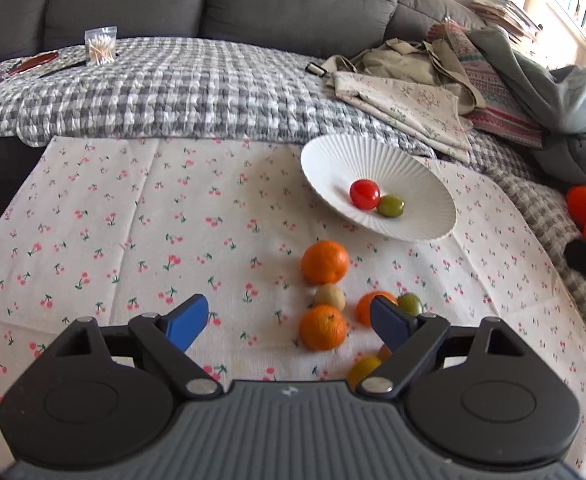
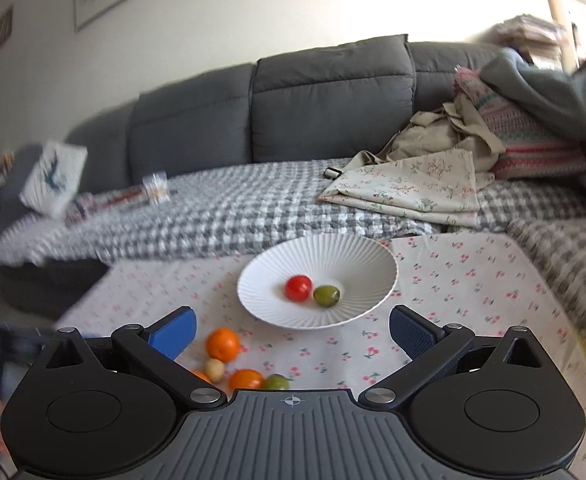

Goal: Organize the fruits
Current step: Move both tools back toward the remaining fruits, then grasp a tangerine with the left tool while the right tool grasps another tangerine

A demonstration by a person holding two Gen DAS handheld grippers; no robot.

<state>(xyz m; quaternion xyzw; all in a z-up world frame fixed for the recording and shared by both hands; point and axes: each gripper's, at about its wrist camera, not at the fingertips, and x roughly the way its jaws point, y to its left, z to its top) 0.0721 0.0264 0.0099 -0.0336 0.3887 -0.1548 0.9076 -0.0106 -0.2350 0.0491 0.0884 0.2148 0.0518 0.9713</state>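
Observation:
A white ribbed bowl (image 1: 409, 168) on the cherry-print cloth holds a red tomato (image 1: 364, 194) and a green tomato (image 1: 390, 205); it also shows in the right wrist view (image 2: 333, 252). In front of it lie loose fruits: a far mandarin (image 1: 325, 262), a pale small fruit (image 1: 330, 296), a near mandarin (image 1: 322, 327), a third mandarin (image 1: 367, 306), a green tomato (image 1: 410, 303) and a yellow tomato (image 1: 363, 368). My left gripper (image 1: 289, 322) is open, with the near mandarin between its fingers. My right gripper (image 2: 293, 330) is open and empty, just before the bowl.
The cherry-print cloth (image 1: 133, 240) covers a low table against a grey sofa with a checked blanket (image 1: 197, 88). Folded cloths and clothes (image 1: 421, 92) are piled at the right. A bag of cotton swabs (image 1: 100, 46) stands at the back left.

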